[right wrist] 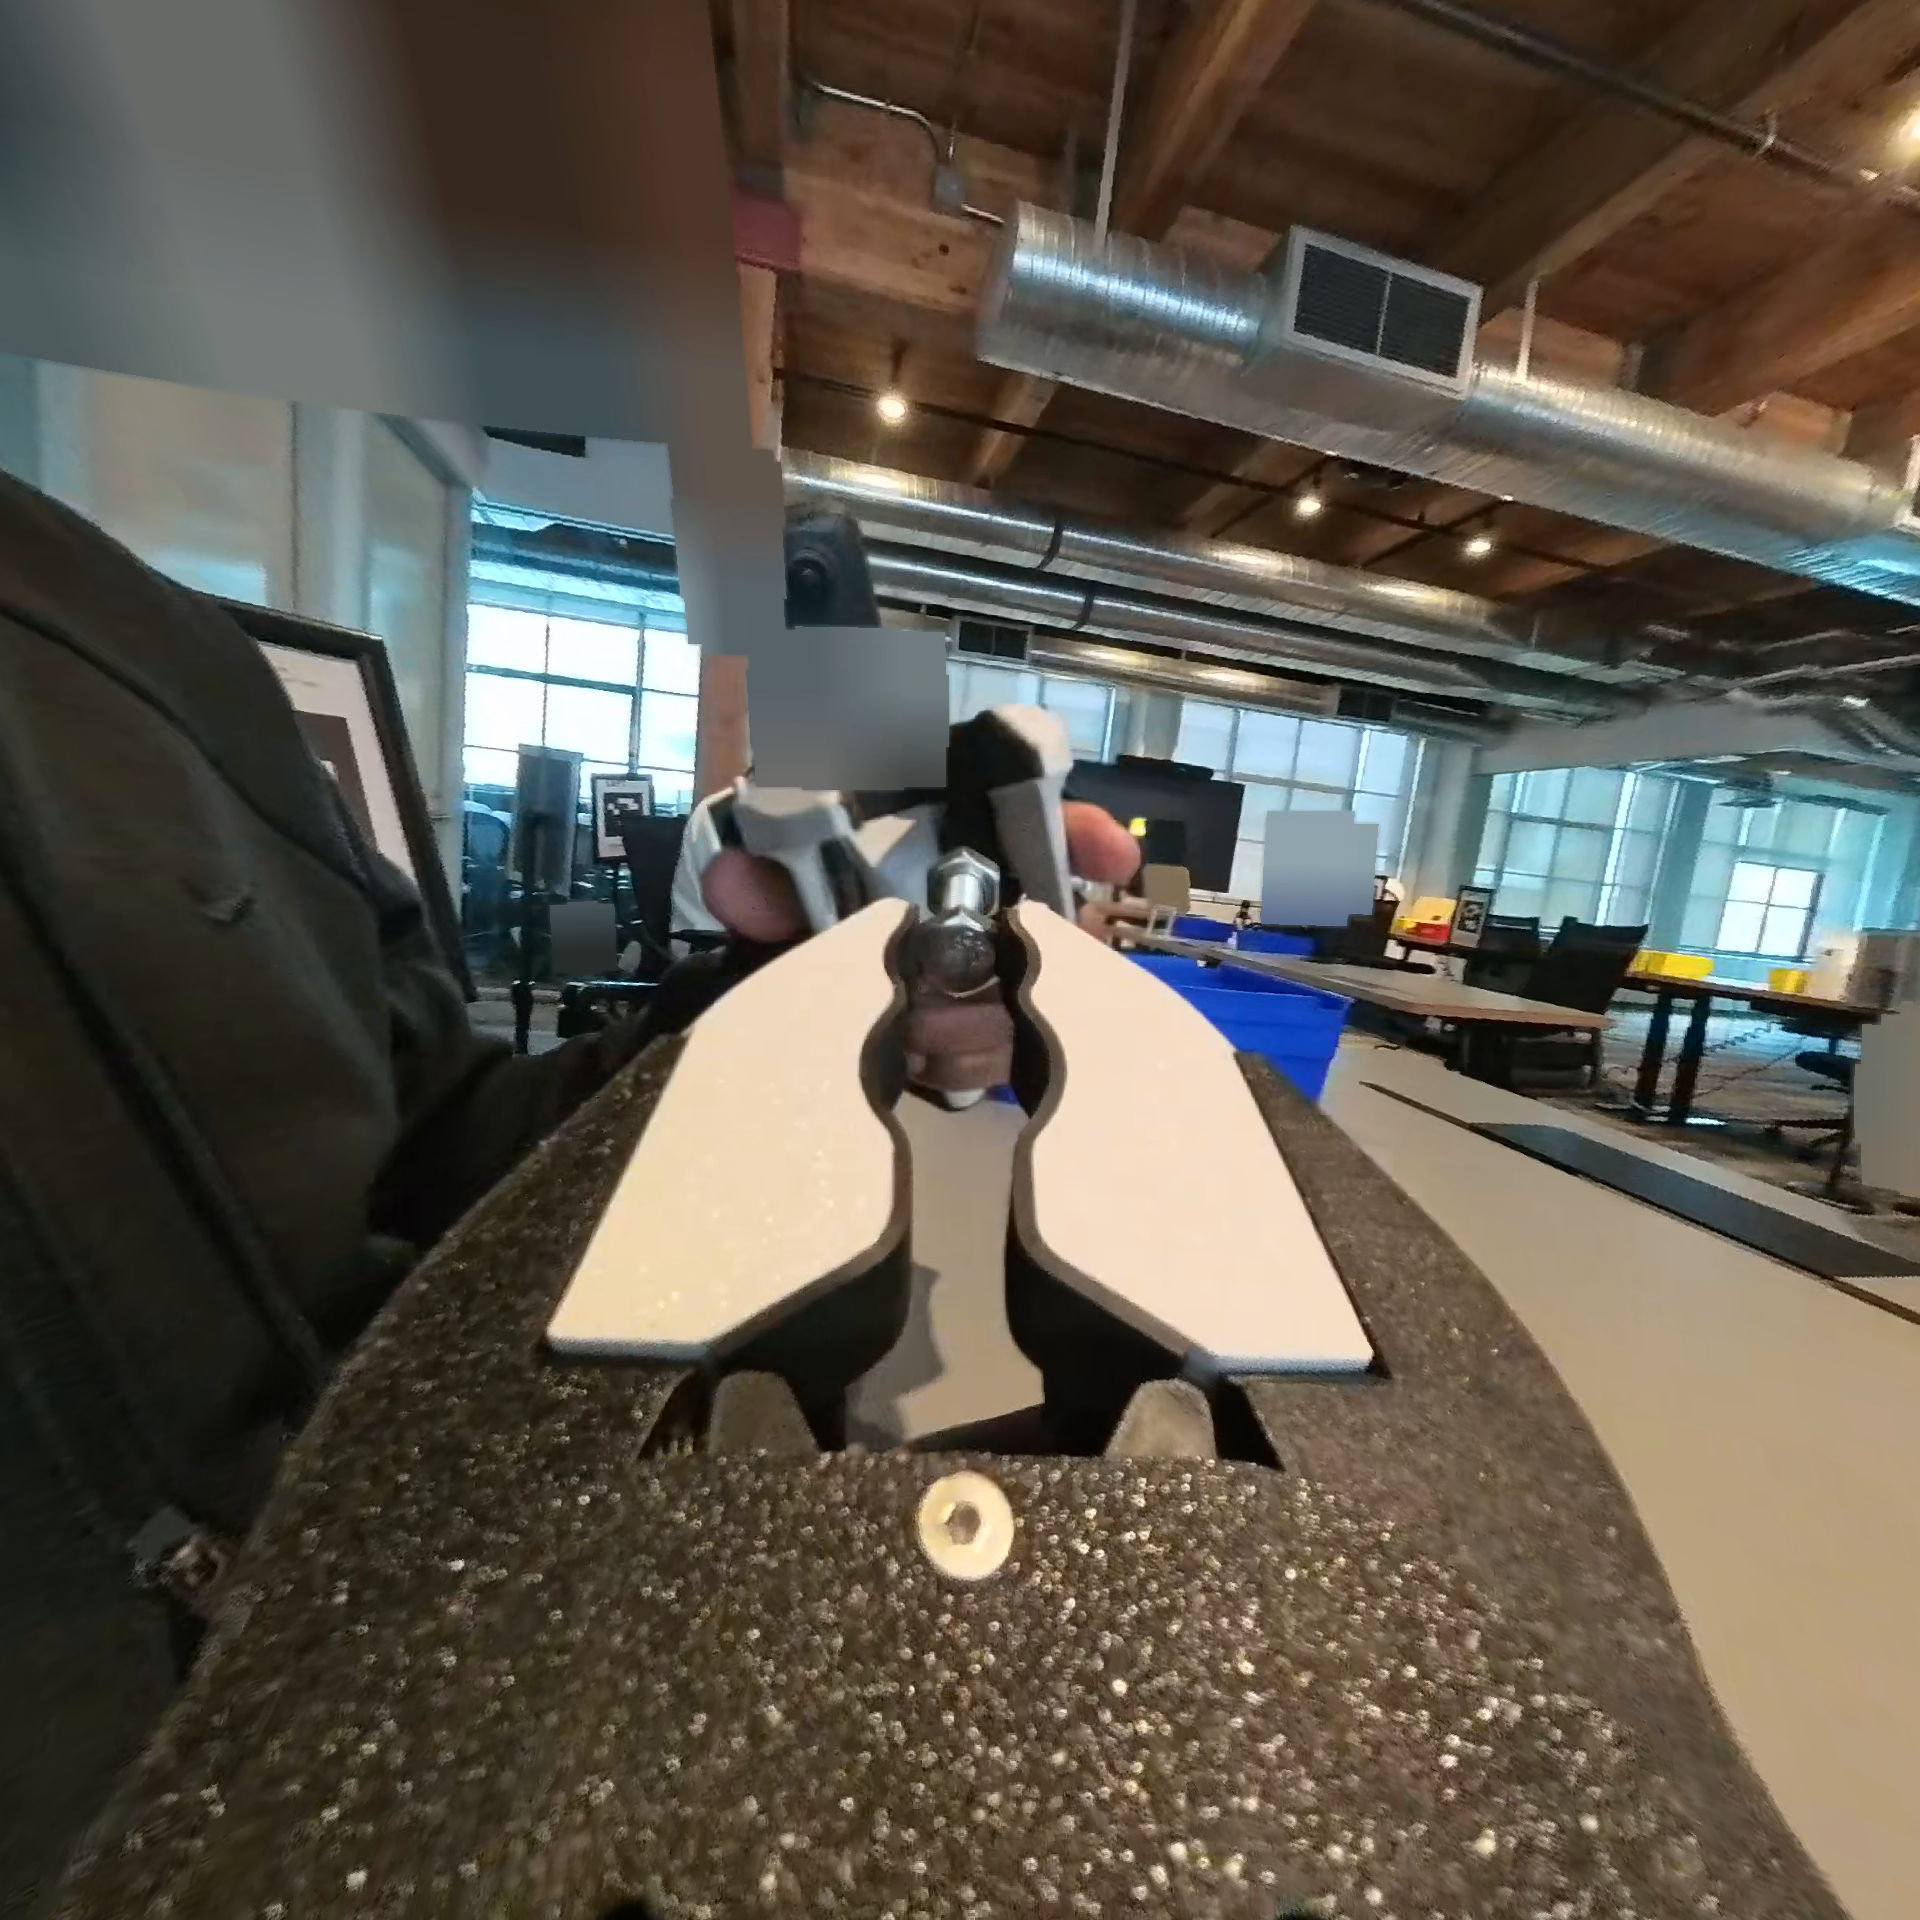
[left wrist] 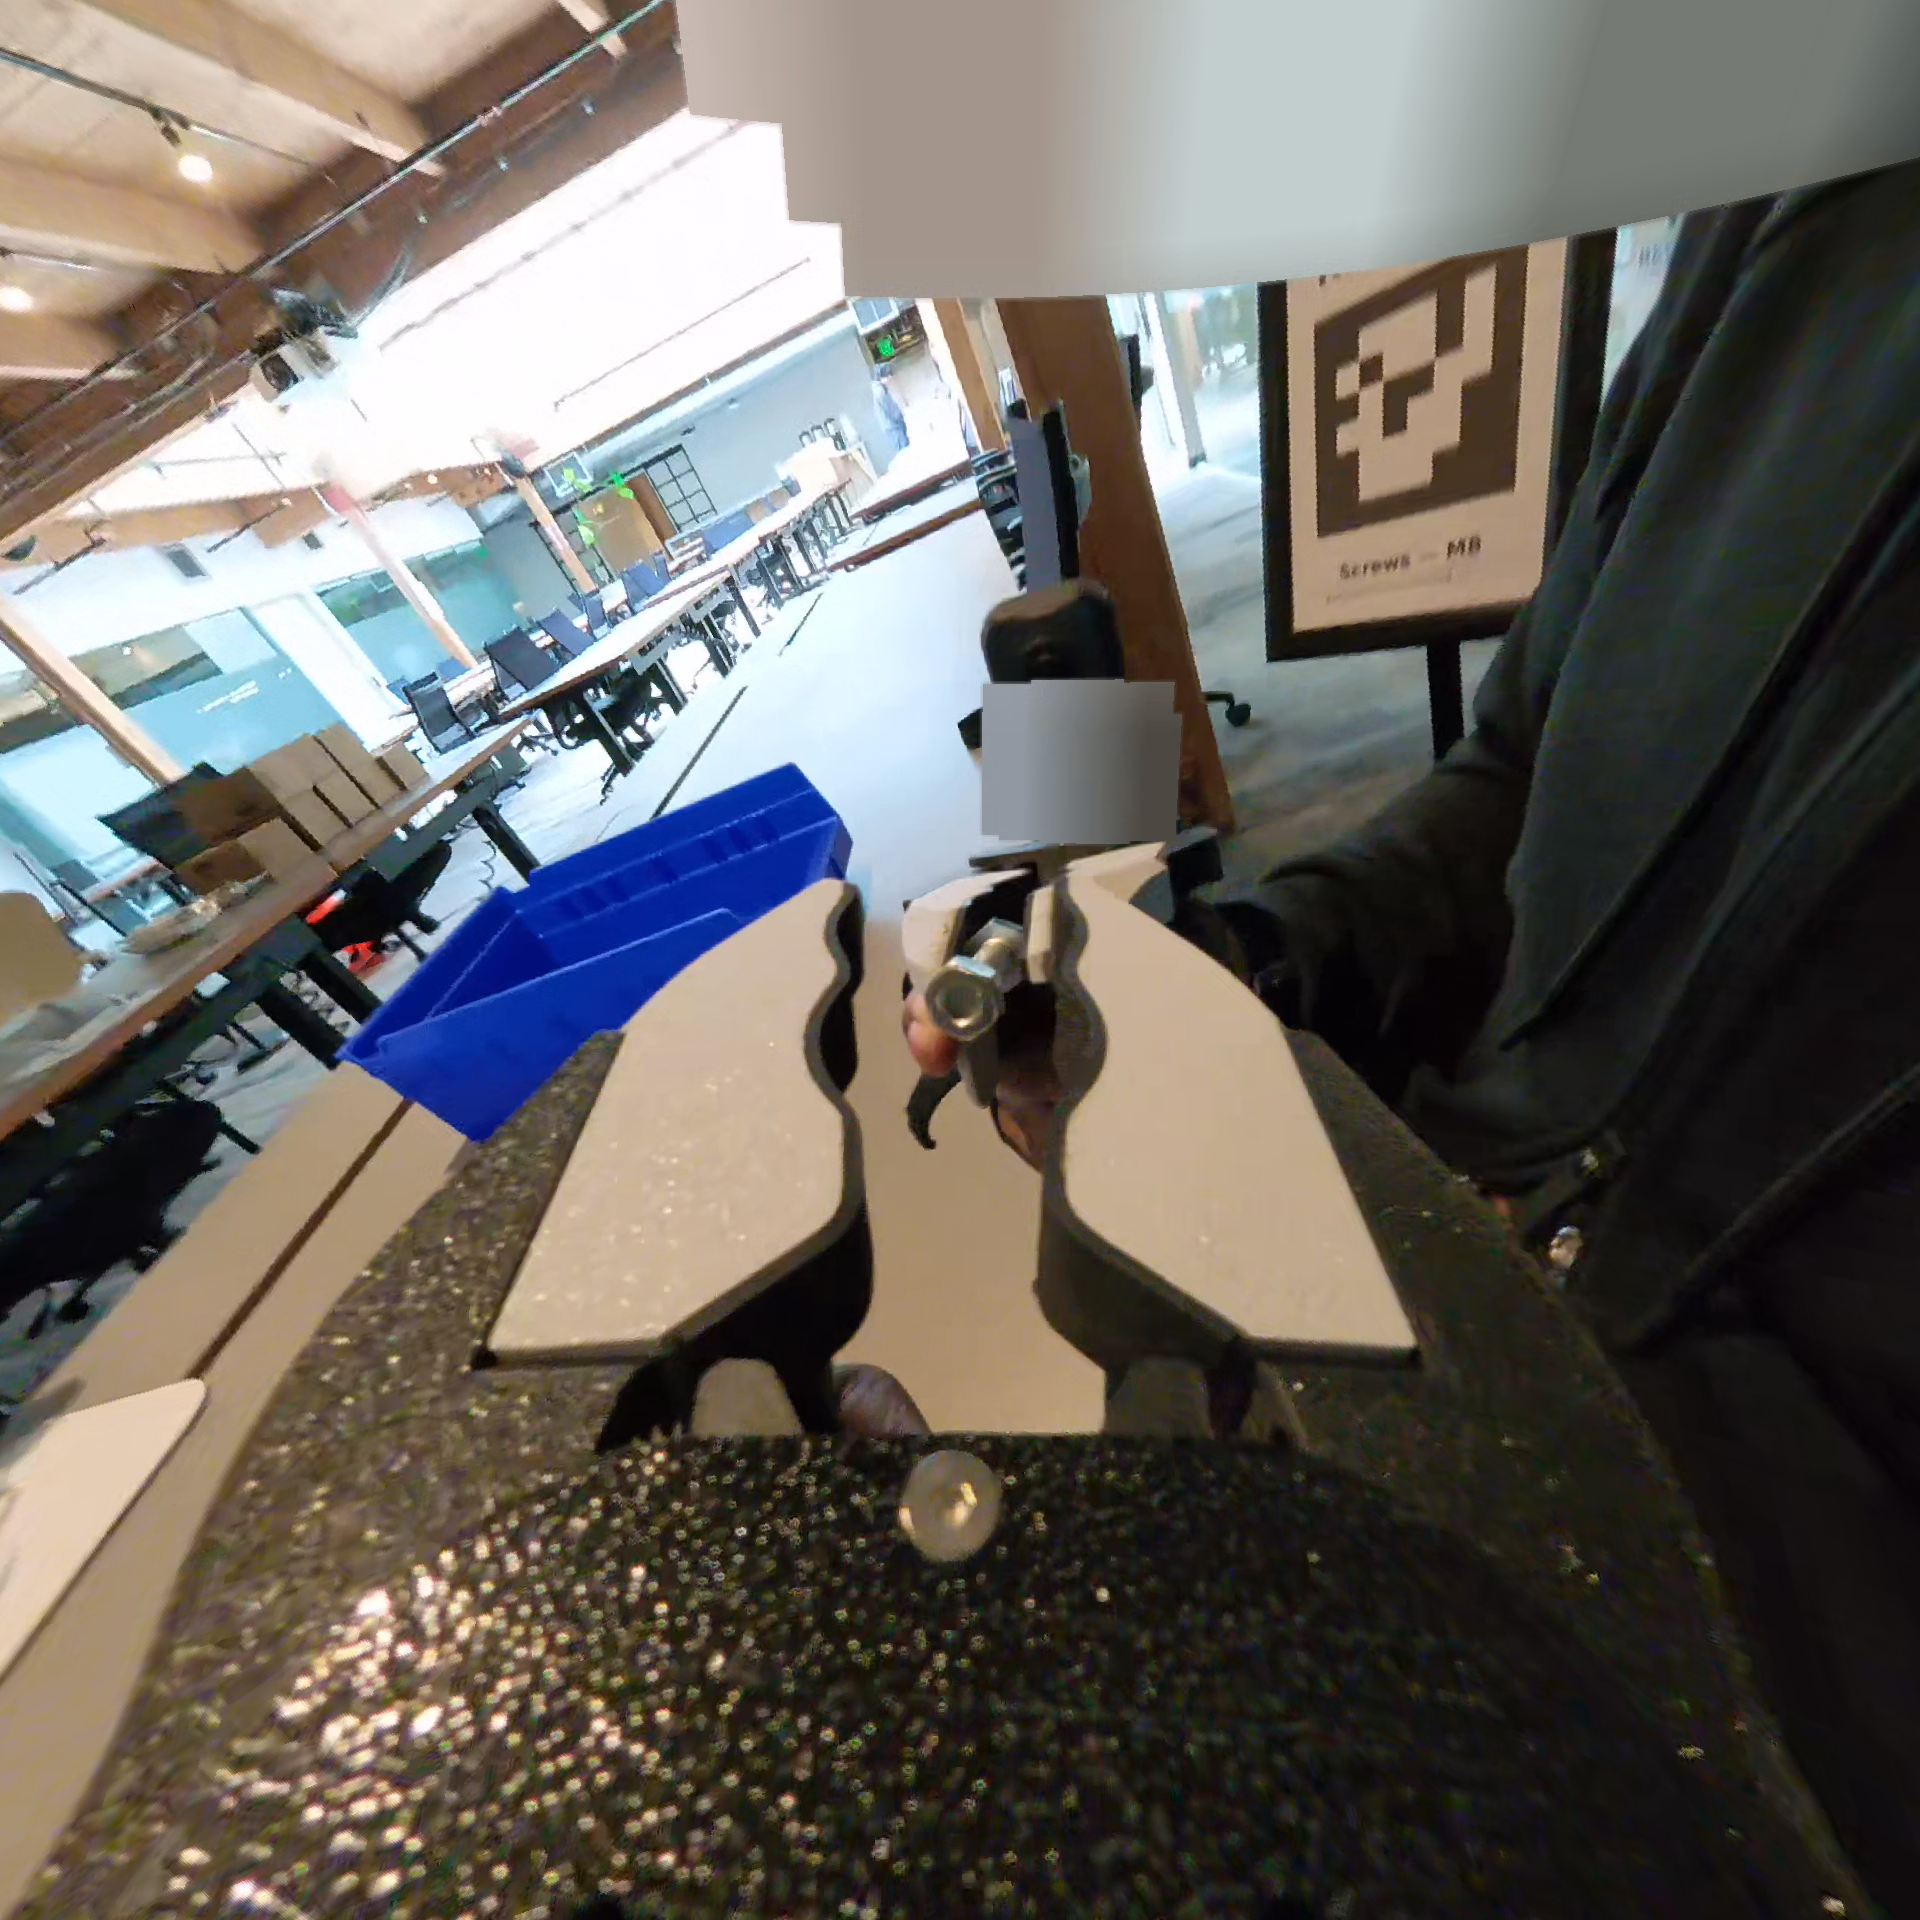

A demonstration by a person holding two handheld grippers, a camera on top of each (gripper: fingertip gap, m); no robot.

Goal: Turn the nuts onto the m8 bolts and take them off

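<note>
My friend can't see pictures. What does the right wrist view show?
The right hand-held gripper, with pale grey fingers, is shut on the dark head of a silver steel bolt with a silver hexagonal nut on its far end. Behind it, the left hand-held gripper faces the nut, open.

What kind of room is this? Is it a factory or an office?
It looks like a big open office or workshop in an old warehouse: long rows of desks with chairs, shiny air ducts under a wooden ceiling, and blue parts bins on the table.
</note>
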